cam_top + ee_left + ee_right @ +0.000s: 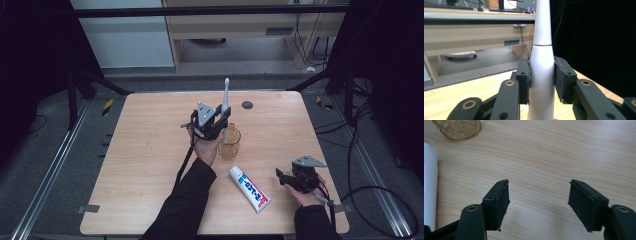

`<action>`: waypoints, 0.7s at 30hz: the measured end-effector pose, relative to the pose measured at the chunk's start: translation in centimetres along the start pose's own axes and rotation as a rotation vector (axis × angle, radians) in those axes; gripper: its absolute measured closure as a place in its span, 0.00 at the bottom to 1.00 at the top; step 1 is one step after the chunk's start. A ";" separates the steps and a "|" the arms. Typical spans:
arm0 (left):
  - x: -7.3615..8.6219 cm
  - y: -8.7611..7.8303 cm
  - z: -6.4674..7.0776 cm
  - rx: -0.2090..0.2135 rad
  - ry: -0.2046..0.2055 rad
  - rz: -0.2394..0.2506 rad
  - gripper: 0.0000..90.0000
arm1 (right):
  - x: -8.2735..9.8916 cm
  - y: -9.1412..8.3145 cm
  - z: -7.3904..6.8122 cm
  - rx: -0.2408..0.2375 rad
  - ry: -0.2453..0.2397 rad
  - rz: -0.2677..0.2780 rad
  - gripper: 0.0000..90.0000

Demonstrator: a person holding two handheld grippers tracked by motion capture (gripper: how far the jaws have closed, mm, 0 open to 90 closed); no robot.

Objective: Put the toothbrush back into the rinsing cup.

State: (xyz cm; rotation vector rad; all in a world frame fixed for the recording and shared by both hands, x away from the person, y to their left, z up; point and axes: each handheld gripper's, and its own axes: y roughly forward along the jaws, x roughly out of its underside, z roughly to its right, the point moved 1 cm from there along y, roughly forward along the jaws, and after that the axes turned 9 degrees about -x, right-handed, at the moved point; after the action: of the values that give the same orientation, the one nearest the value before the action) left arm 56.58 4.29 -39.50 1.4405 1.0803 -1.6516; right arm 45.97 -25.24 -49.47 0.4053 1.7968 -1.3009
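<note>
A white electric toothbrush (226, 95) stands upright in my left gripper (223, 120), which is shut on its handle. In the left gripper view both black pads press the sides of the toothbrush (541, 75), brush end up. Just below and in front sits an amber patterned glass cup (230, 142) on the wooden table (150, 150); whether the handle's bottom reaches into the cup I cannot tell. A white toothpaste tube (250, 188) lies flat near the front. To its right my right gripper (281, 176) rests open and low, nothing between its jaws (539, 202), with the tube (429, 185) and cup (457, 130) at its left.
A small dark round disc (247, 105) sits at the table's far edge. Beyond the table stand a pale desk (240, 30) and dark frame legs. Cables (360, 150) run over the floor on the right.
</note>
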 end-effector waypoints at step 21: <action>3.0 -0.1 0.3 0.021 0.017 -0.053 0.74 | 0.0 0.0 0.0 0.003 0.000 -0.008 0.36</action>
State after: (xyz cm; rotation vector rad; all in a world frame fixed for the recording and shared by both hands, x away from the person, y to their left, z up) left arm 55.93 4.13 -42.48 1.4532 1.1222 -1.6956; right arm 45.97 -25.26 -49.53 0.3999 1.7985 -1.3093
